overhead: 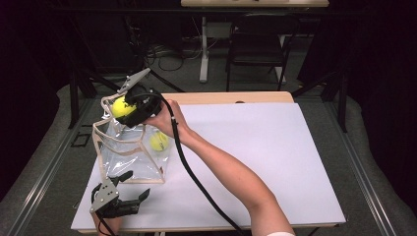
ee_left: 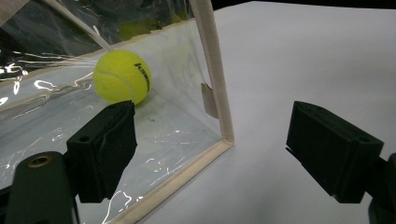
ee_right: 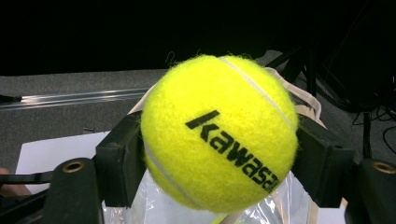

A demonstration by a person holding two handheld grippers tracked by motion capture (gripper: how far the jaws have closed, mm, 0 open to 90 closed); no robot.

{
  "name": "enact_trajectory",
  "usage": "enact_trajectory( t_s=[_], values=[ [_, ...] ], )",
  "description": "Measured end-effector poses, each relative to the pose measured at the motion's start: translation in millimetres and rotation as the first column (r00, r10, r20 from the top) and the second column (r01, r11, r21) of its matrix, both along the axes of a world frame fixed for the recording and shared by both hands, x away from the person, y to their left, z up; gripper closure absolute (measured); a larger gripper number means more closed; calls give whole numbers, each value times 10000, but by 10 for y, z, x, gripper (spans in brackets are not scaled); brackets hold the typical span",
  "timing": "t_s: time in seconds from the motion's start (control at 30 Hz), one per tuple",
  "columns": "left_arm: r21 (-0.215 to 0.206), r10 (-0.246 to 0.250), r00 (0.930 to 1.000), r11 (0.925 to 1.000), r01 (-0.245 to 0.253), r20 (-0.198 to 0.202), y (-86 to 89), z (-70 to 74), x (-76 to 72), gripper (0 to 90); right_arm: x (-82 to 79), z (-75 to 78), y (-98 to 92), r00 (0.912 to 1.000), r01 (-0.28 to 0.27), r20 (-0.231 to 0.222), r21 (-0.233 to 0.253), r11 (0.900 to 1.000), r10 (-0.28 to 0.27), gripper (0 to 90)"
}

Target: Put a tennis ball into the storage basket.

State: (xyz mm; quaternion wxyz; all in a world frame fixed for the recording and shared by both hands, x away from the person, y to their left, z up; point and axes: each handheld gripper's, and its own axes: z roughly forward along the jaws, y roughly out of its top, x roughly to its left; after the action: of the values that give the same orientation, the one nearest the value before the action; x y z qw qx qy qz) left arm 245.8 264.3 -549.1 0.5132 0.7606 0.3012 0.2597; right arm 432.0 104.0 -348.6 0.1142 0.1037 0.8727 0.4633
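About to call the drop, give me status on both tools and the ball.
Right tool shut on tennis ball, over the clear bag mouth. Left tool open at the bag's near corner. Second ball inside. Nothing blocking.

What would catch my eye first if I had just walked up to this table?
Probably the bright yellow fuzzy tennis ball clamped in the right gripper, held above the open top of a clear plastic bag with beige trim at the white table's left side. A second yellow tennis ball already lies inside the bag, while the left gripper waits open beside its near corner.
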Motion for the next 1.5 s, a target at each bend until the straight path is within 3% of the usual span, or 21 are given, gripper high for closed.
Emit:
enact_trajectory(
  t_s=[1.0,1.5],
  values=[
    [-57,16,10000,10000,-16,38,5,4,3,160,67,-98,98,9992,-213,-343,-769,9968,187,262],
    [-77,12,10000,10000,-11,17,9,3,3,160,87,-143,137,9984,-302,-502,-861,9958,260,262]
  ],
)
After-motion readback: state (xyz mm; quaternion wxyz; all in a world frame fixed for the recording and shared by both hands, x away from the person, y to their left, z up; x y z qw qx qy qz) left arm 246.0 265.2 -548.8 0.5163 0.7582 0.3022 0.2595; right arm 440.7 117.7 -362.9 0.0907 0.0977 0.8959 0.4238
